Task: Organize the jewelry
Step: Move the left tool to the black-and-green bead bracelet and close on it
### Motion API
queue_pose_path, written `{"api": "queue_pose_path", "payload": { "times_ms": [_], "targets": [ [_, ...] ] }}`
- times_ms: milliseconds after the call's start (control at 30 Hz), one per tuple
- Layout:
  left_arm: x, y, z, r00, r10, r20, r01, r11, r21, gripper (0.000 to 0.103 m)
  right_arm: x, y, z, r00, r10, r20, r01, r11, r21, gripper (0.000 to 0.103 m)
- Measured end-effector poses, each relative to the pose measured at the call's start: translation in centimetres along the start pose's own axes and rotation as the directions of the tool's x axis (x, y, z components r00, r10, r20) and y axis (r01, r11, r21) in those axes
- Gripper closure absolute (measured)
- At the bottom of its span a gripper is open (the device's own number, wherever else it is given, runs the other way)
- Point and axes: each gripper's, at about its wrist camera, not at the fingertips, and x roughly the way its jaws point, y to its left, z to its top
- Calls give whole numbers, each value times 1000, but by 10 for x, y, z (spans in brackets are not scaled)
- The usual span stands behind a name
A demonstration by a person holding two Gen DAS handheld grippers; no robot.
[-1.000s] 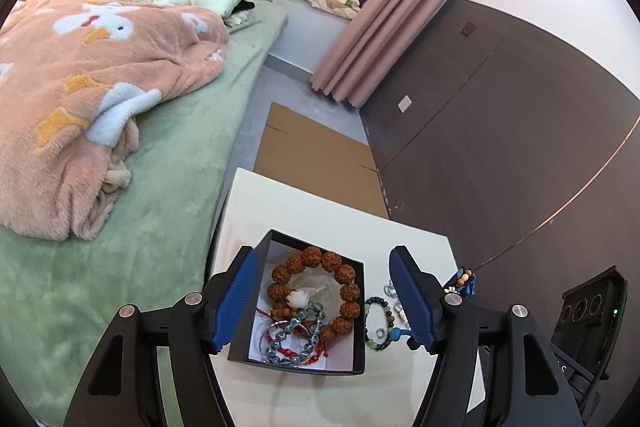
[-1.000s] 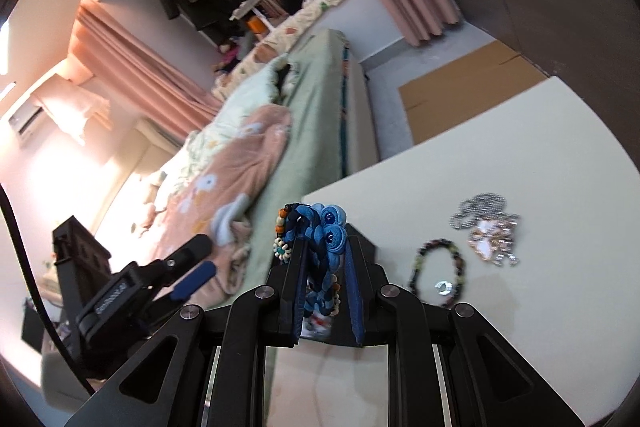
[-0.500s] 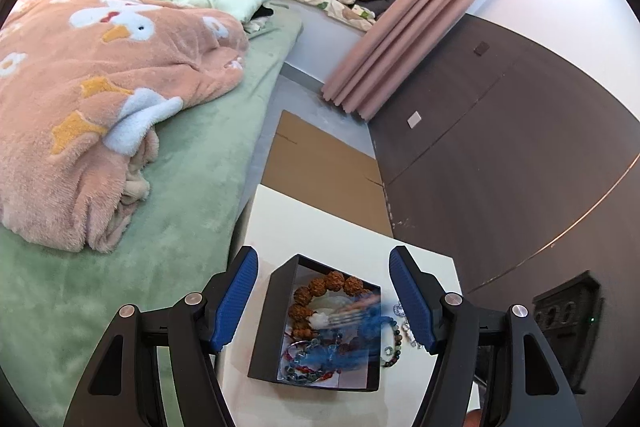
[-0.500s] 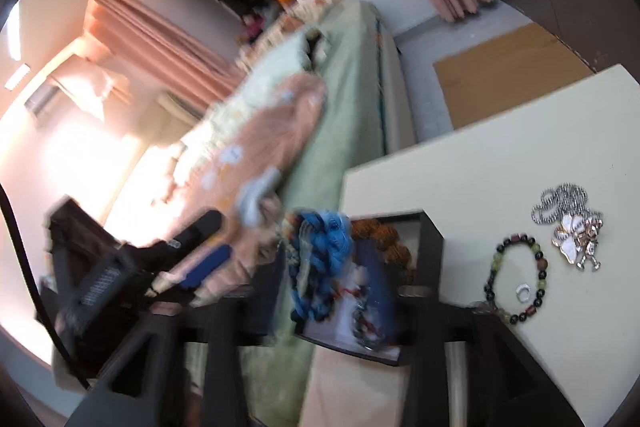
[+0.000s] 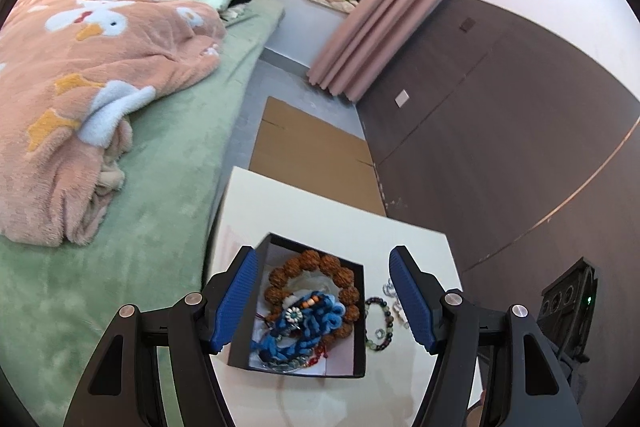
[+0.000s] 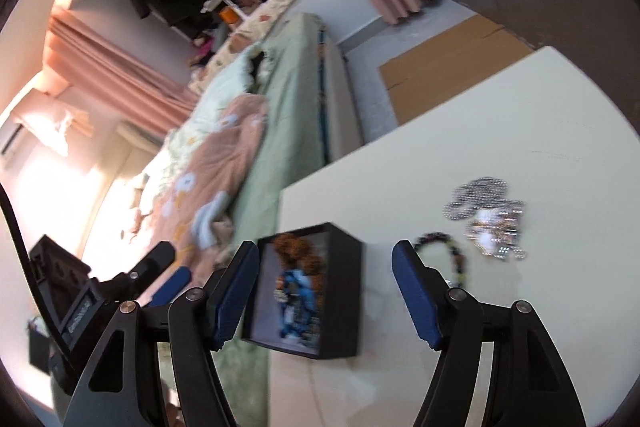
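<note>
A black open box point(image 5: 240, 339) stands on the cream table point(image 5: 320, 219) near its left edge. In it lie a brown bead bracelet point(image 5: 308, 261) and a blue woven cord piece point(image 5: 316, 323). My left gripper point(image 5: 324, 295) is open above the box, its jaws apart on either side of it. My right gripper point(image 6: 326, 293) is open and empty above the box point(image 6: 342, 291), where the blue piece point(image 6: 298, 297) lies. A dark bead bracelet point(image 6: 452, 253) and a silver chain with a pendant point(image 6: 486, 215) lie on the table right of the box. The bracelet also shows in the left wrist view point(image 5: 380, 323).
A bed with a green cover point(image 5: 140, 195) and a pink blanket point(image 5: 80, 75) runs along the table's left side. Flat cardboard point(image 5: 308, 147) lies on the floor beyond the table. A dark wall point(image 5: 500, 131) stands to the right.
My right gripper moved over the box and opened; the blue cord piece it held now lies in the box. My left gripper stayed open above the box.
</note>
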Motion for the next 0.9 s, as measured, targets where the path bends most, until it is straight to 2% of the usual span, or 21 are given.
{"api": "queue_pose_path", "payload": {
  "times_ms": [300, 600, 900],
  "targets": [
    [11, -32, -18, 1000, -9, -23, 11, 996, 86, 34, -28, -37, -1, 996, -90, -4, 90, 992, 87, 33],
    [35, -76, -45, 996, -12, -83, 31, 974, 225, 35, -53, -62, -3, 984, -178, -23, 180, 977, 114, 33],
    [61, -110, -75, 986, -19, -166, 73, 941, 330, 49, -75, -96, -3, 972, -227, -64, 235, 956, 174, 34]
  ]
}}
